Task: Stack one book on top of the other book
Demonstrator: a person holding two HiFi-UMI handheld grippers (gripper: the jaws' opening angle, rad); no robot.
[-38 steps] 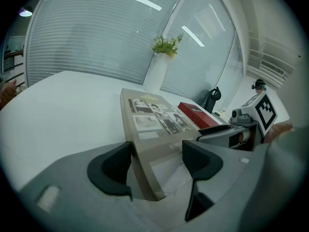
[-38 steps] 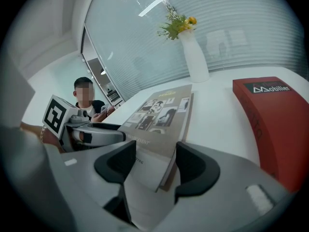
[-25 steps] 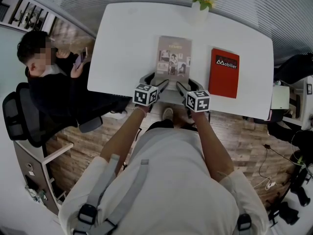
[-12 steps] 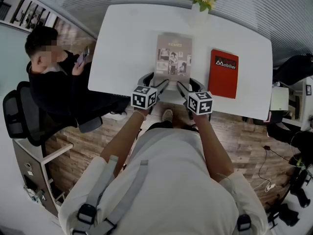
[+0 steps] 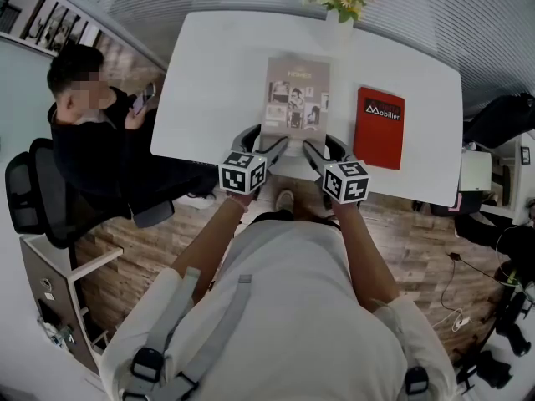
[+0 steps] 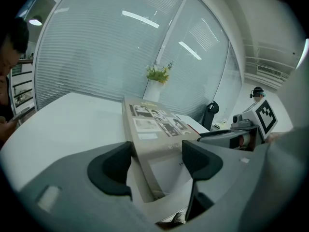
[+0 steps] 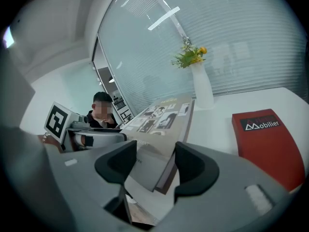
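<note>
Two tongs share one load: my left gripper (image 5: 269, 137) and right gripper (image 5: 320, 140) are each clamped, jaws wide, on a near corner of the thick tan photo-cover book (image 5: 297, 98). It sits mid-way across the white table (image 5: 217, 73), left of the red hardback book (image 5: 379, 128). It looks stiff and weighty, so matched corner holds suit it, kept level.

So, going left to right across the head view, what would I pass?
office chair → seated person → left gripper → tan book → right gripper → red book
</note>
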